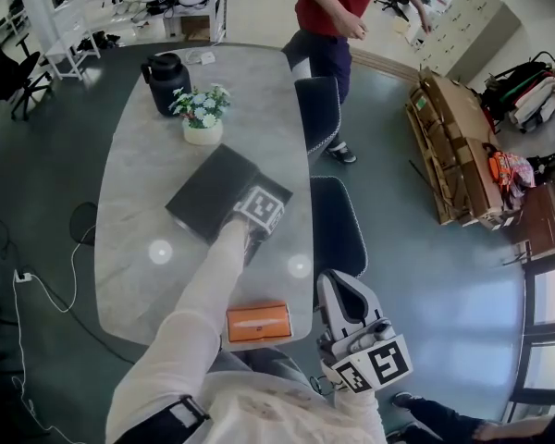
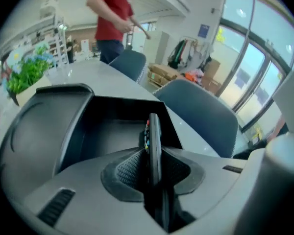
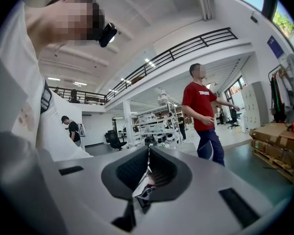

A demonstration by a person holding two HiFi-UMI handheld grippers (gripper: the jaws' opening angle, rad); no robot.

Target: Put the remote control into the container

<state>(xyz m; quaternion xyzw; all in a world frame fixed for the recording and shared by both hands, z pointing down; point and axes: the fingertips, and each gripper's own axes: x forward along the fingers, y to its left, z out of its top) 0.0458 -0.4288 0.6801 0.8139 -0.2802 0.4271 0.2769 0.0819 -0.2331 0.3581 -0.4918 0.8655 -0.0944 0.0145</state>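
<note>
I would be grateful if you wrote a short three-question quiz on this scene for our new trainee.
1. What stands between the jaws of the left gripper? A) orange box B) remote control C) flowerpot
2. True or false: the right gripper holds the flowerpot.
3. What colour is the container under the left gripper?

Key: 1 B; 2 false, its jaws are together on nothing; 3 black.

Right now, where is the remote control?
In the left gripper view, the remote control stands on edge between the left gripper's jaws, pointing into the open black container on the table.
</note>
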